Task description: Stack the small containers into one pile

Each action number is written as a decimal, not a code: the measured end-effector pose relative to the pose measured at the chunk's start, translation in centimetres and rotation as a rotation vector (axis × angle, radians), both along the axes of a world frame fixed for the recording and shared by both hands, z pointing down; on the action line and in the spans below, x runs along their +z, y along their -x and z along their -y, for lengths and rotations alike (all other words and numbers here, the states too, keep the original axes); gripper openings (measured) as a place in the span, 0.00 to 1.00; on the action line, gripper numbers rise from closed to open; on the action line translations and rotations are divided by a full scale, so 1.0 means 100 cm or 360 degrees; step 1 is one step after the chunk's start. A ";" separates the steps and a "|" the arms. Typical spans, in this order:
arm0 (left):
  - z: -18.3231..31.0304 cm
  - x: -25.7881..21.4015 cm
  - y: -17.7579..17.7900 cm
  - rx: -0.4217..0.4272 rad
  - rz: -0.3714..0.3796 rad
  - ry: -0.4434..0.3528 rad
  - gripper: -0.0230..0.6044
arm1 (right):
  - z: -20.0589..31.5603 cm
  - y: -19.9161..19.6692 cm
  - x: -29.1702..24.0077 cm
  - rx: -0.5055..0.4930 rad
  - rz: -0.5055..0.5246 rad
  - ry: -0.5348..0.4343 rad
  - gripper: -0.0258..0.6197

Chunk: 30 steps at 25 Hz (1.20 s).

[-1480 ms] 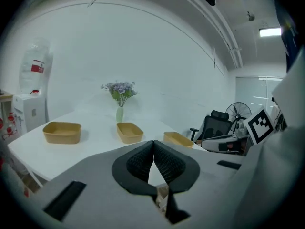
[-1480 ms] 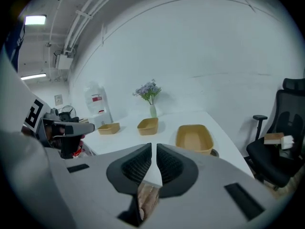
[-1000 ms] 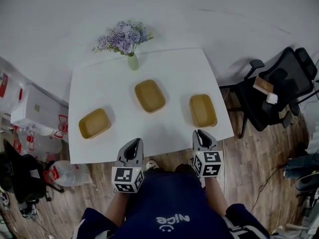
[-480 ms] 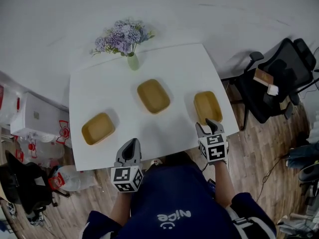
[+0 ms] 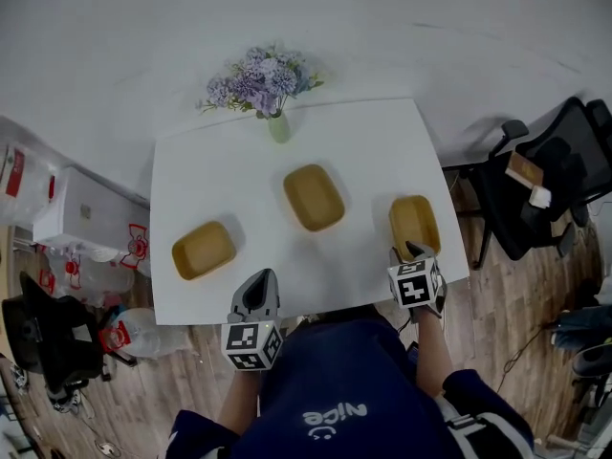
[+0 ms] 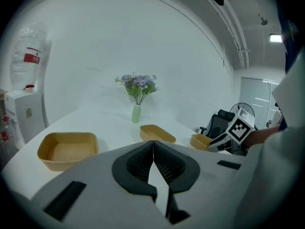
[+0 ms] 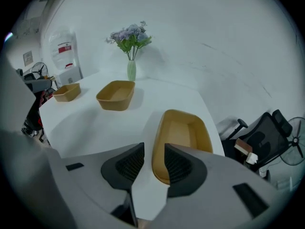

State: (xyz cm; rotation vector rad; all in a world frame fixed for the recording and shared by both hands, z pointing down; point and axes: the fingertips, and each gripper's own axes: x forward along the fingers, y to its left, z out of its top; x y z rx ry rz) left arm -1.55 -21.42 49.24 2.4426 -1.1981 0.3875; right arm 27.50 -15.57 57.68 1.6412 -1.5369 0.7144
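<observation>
Three tan, shallow containers sit apart on the white table [image 5: 373,146]: one at the left [image 5: 204,250], one in the middle [image 5: 314,197], one at the right [image 5: 413,223]. My right gripper [image 5: 413,251] points steeply down at the near end of the right container [image 7: 183,132]. Its jaws have just been opening and stand open [image 7: 154,149], with the container's near left rim in the gap, not pressed. My left gripper [image 5: 260,277] hovers at the table's front edge, shut and empty [image 6: 153,142], short of the left container [image 6: 66,149].
A green vase of purple flowers [image 5: 278,127] stands at the table's far edge. A black office chair [image 5: 545,175] is to the right of the table. White boxes and bags [image 5: 81,218] lie on the floor at the left.
The right gripper moved forward and down over the table edge to the right container, and its jaws went from shut to open. The left gripper shifted slightly.
</observation>
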 end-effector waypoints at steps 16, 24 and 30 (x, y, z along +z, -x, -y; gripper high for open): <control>0.000 0.002 0.024 -0.0144 0.0008 -0.0002 0.07 | 0.003 -0.014 0.011 0.0044 -0.0061 0.0061 0.13; 0.001 0.002 0.018 -0.0102 -0.0016 -0.0008 0.07 | 0.021 -0.023 -0.022 0.0144 -0.0091 -0.0126 0.13; 0.003 0.003 0.012 -0.0093 -0.0028 -0.0007 0.07 | 0.043 -0.008 -0.047 0.0034 -0.0117 -0.0211 0.13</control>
